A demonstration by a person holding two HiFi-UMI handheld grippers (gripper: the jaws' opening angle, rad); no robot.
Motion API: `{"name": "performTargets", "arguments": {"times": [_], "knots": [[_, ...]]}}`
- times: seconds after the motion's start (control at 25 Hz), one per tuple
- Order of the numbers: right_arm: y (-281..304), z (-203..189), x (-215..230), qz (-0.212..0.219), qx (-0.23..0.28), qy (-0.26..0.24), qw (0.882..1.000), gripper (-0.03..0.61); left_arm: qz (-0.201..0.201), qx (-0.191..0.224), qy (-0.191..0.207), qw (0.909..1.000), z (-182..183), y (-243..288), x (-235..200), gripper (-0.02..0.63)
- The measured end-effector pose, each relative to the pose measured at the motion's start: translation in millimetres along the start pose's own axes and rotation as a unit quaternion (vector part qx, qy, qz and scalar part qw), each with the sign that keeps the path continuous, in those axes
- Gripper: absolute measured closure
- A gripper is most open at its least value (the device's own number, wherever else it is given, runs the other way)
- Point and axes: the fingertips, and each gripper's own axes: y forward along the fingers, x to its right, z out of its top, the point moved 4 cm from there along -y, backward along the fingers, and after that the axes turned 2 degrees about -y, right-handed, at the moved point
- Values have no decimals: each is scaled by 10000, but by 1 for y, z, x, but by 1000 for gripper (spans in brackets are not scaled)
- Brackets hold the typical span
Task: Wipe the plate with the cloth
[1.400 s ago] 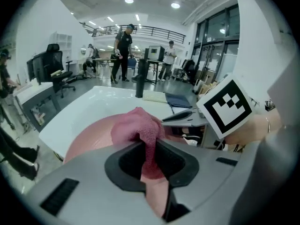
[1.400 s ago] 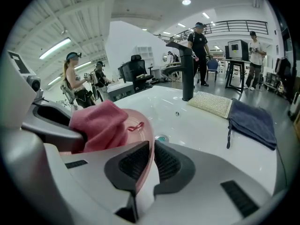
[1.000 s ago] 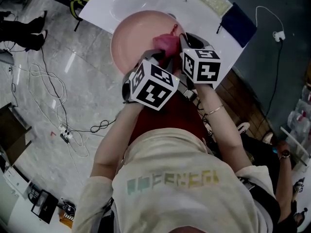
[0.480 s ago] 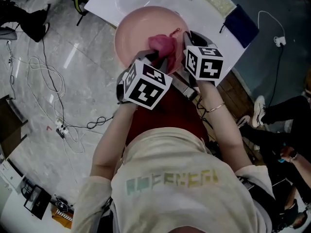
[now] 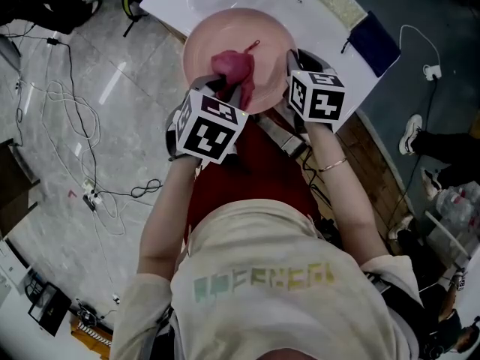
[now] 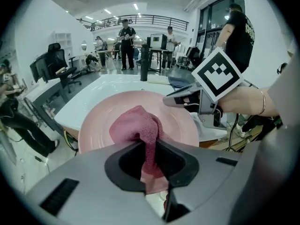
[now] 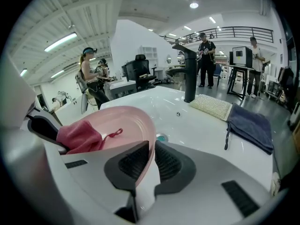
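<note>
A pink plate (image 5: 225, 40) (image 6: 98, 125) (image 7: 126, 125) is held over the white sink. My right gripper (image 5: 294, 70) (image 7: 149, 161) is shut on the plate's rim at its right side. A dark pink cloth (image 5: 232, 67) (image 6: 136, 125) (image 7: 77, 137) lies bunched on the plate's face. My left gripper (image 5: 229, 88) (image 6: 150, 158) is shut on the cloth, pressing it against the plate near its lower edge. In the left gripper view the right gripper (image 6: 187, 95) shows at the plate's far right rim.
White sink basin (image 7: 187, 121) with a black tap (image 7: 189, 74) lies behind the plate. A pale sponge (image 7: 211, 106) (image 5: 337, 2) and a dark blue cloth (image 7: 251, 125) (image 5: 373, 40) rest on the counter at right. Cables (image 5: 71, 118) trail on the floor at left. People stand in the background.
The left gripper with the cloth has slid left and up across the plate. The plate and right gripper have stayed nearly in place.
</note>
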Motion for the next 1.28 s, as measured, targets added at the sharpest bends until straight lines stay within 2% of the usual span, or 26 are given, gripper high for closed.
{"name": "performTargets", "arguments": {"times": [0.4,0.68,0.92,1.28], "knots": [[-3,-5,1,-37,14,2,10000,520,410,-1,-171,9990,-9,-7,-32,546],[-5,-2,1,-31,48,-3,10000,520,762,137,-441,9960,1,-21,-62,546],[-7,-4,-1,-65,58,-57,9999,520,1038,653,-585,9907,16,-35,-77,546],[-8,-2,-1,-135,93,-213,9996,520,1353,1504,-605,9774,42,-53,-85,546]]}}
